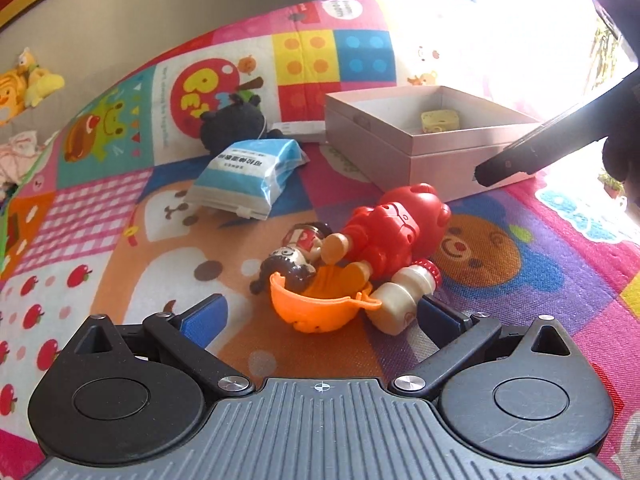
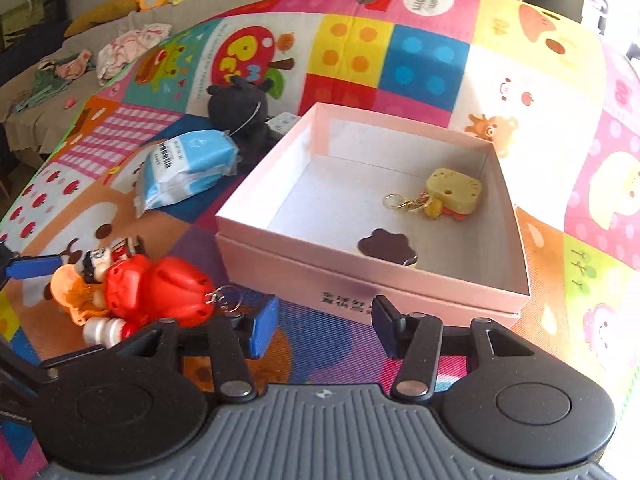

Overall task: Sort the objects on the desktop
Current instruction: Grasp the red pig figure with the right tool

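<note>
The left claw [image 1: 320, 316] and right claw [image 2: 324, 326] look alike: a grey ribbed body with a small crosshair mark at its front edge, a round black disc housing on either side, black link arms pinned with silver screws, and black fingers [image 2: 386, 330] faced with blue pads [image 1: 204, 320]. A black glove [image 1: 622, 152] shows at the picture's edge.

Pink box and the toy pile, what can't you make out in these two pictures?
- Left wrist view: the pink box floor is hidden by its near wall; only the yellow charm shows.
- Left wrist view: window glare washes out the mat behind.
- Both views: the toy pile overlaps; count unclear.
</note>
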`<state>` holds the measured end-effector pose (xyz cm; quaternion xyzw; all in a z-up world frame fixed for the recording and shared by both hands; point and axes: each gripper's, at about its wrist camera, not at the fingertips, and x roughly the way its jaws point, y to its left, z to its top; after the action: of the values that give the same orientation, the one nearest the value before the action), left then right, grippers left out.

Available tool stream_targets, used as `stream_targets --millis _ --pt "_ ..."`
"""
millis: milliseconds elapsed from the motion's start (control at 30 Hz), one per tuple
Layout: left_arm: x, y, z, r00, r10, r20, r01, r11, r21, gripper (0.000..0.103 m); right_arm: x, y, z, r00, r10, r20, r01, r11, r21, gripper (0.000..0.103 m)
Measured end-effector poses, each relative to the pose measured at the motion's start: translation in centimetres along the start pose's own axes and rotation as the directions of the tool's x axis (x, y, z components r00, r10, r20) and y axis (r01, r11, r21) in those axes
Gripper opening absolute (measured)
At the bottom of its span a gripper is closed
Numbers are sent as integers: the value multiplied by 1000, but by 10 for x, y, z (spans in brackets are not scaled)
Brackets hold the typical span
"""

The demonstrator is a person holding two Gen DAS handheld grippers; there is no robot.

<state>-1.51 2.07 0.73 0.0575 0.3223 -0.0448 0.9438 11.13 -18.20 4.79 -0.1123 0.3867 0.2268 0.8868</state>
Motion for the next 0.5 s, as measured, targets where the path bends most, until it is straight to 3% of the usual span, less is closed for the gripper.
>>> stream_targets --millis 167,200,233,300,333,500 --pt "-4 -1 1 1000 6 -11 -6 1000 11 103 10 -1 11 993 103 56 -108 989 99 53" --pt "-5 -1 1 1000 10 -13 -10 1000 15 103 7 4 11 985 162 66 -168 981 99 61" --pt "-7 0 0 1000 18 -17 -18 1000 17 103 4 10 11 974 214 75 -221 971 96 75" --pt "-7 2 -3 999 28 -28 -28 1000 12 103 -1 24 8 958 269 99 -277 958 78 93" --pt "-7 3 -4 999 29 -33 -29 1000 8 103 -3 33 6 953 283 105 -291 955 63 98" --pt "-4 2 -5 999 26 -42 -26 1000 8 103 15 65 -2 953 303 29 -304 953 22 99"
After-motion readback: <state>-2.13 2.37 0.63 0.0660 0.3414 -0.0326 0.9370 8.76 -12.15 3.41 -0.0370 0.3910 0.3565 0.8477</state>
